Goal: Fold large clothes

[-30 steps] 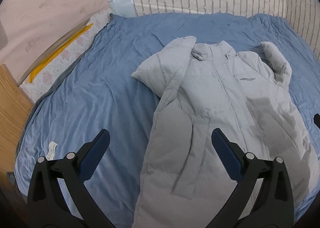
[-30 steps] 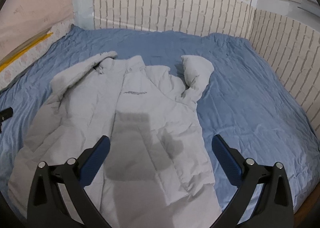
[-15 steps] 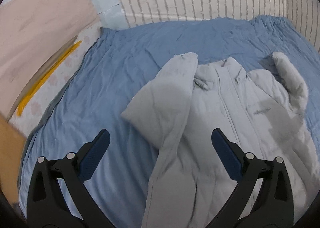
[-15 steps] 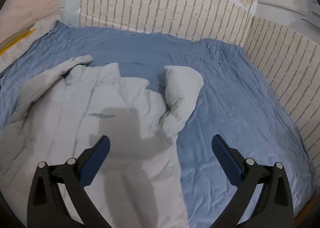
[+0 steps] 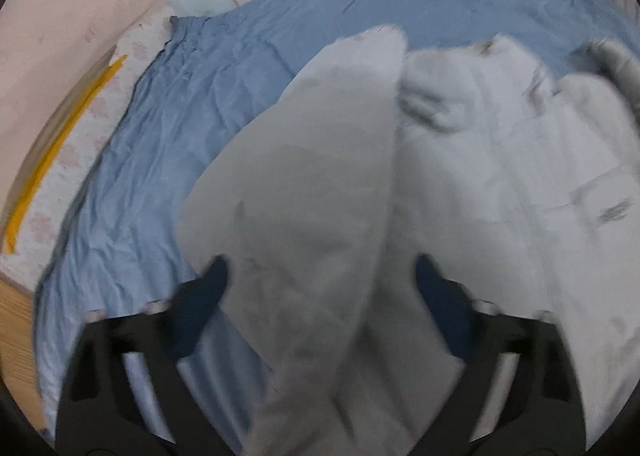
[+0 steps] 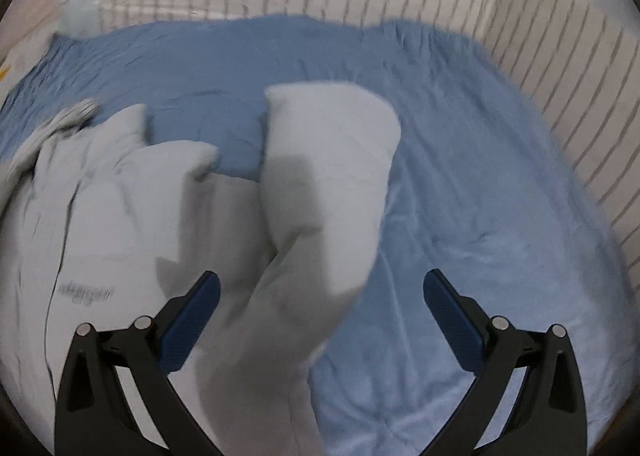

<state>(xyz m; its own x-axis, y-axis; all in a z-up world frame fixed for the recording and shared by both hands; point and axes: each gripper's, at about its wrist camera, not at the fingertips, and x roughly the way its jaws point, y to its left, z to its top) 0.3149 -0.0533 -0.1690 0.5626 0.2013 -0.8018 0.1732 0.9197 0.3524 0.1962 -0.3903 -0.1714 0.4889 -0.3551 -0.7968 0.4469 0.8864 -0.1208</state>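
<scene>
Now that both cameras have dropped much closer to the grey padded jacket than a second ago, each tong has a sleeve framed between its fingers, so I judge the task is at the first grab, with nothing folded yet. The jacket lies spread, front up, on the blue bedsheet. The left gripper was wide a second ago and its jaws are now closing around the left sleeve, which runs toward 12 o'clock; the pads do not yet press it. The right gripper stands wide, its sleeve between the fingers but untouched. Only the left view shows the yellow strip at 9 o'clock; only the right view shows bare sheet toward 3 o'clock.
</scene>
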